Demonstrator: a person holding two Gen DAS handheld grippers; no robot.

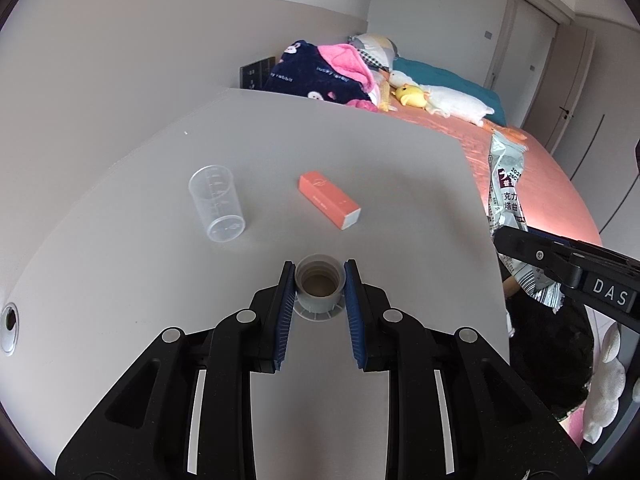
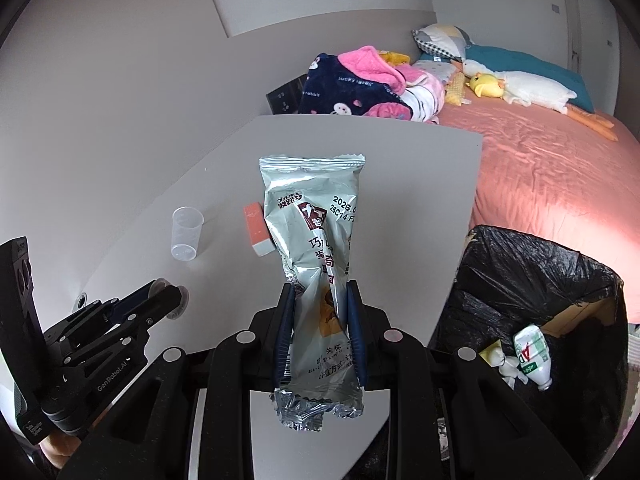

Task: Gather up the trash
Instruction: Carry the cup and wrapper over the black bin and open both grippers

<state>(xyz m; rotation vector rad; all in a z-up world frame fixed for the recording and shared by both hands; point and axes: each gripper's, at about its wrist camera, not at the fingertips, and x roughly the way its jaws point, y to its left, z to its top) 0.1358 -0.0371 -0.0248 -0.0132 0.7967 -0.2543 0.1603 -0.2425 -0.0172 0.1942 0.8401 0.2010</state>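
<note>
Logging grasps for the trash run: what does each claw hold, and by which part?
Left claw grips the small grey cap by its sides. Right claw pinches the silver snack wrapper around its lower half.

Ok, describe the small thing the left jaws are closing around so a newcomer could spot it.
On the grey table, nearest the camera, stands a small grey cap, open end up, between the left gripper jaws. Unlike the clear measuring cup and orange box behind it, it is short, round and opaque.

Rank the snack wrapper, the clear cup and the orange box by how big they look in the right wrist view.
1. snack wrapper, by far the largest, though it is held close to the camera in the right gripper, which inflates it.
2. and 3. clear cup and orange box look about alike; the wrapper covers part of the box, so no ranking.
</note>
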